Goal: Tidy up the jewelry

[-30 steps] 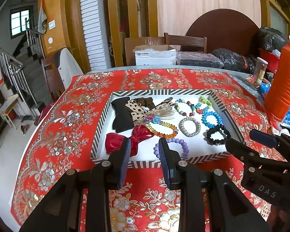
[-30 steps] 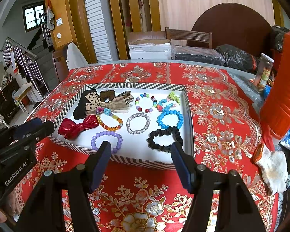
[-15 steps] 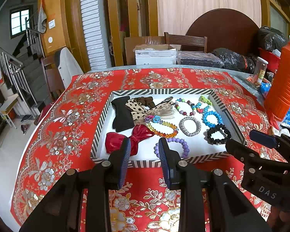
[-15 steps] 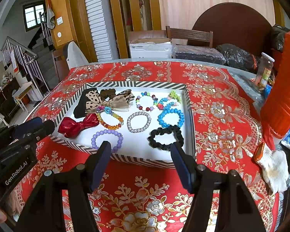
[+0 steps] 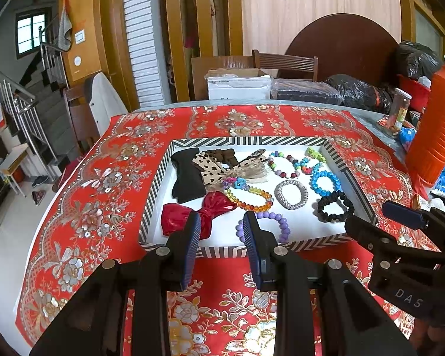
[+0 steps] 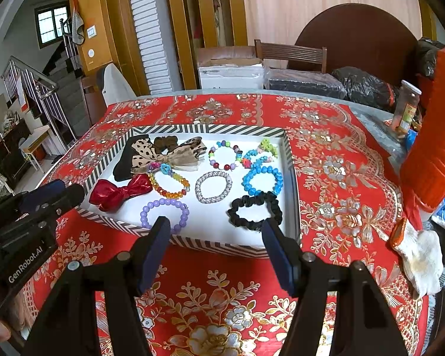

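A white tray with a striped rim [image 5: 237, 141] [image 6: 210, 128] sits on the red floral tablecloth. In it lie hair bows at the left, among them a red bow [image 5: 175, 219] [image 6: 118, 191], and bracelets at the right: purple beads [image 5: 281, 222] [image 6: 163, 204], a silver band [image 5: 290, 194] [image 6: 213, 186], blue beads [image 5: 324, 179] [image 6: 262, 179], a black scrunchie [image 5: 335, 206] [image 6: 253, 209]. My left gripper [image 5: 219, 231] is open and empty, in front of the tray's near rim. My right gripper [image 6: 215, 237] is open wide and empty, also just before the near rim.
A tall orange container [image 5: 436, 130] [image 6: 430, 136] stands right of the tray, with a jar [image 6: 406, 108] behind it. A white cloth [image 6: 421, 255] lies at the right table edge. Boxes, black bags and a chair stand beyond the far edge.
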A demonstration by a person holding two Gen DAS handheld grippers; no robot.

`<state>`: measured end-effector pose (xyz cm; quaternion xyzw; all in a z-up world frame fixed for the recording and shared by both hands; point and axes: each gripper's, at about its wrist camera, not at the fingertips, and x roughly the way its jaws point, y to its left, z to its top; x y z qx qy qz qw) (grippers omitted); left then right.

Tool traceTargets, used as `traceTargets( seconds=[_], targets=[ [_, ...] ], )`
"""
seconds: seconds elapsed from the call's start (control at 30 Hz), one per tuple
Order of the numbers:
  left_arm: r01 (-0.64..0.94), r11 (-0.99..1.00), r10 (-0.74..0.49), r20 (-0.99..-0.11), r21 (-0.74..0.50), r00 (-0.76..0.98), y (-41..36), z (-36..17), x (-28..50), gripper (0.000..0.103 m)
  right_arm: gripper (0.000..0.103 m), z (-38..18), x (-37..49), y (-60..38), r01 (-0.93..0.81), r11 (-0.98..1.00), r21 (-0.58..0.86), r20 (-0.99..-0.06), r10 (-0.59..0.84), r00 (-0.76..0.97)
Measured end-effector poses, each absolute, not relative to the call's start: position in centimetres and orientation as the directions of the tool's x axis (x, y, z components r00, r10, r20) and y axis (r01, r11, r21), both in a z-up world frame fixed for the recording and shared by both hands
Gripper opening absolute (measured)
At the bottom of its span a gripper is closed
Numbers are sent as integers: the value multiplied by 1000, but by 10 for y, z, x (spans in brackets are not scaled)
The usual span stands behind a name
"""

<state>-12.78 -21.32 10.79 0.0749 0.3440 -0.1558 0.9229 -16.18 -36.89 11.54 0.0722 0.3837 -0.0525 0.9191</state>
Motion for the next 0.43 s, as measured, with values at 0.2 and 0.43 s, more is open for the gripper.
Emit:
traceTargets(
  seconds=[0.2, 0.43],
  targets=[
    [348, 937, -246, -655, 27, 714, -215, 107, -129, 21, 67, 115, -162, -368, 148, 985, 92, -718, -37, 695],
    [355, 934, -254, -639, 32, 726, -214, 106, -130, 21, 67, 114, -162, -367, 148, 984, 98, -719, -33, 694]
  ],
)
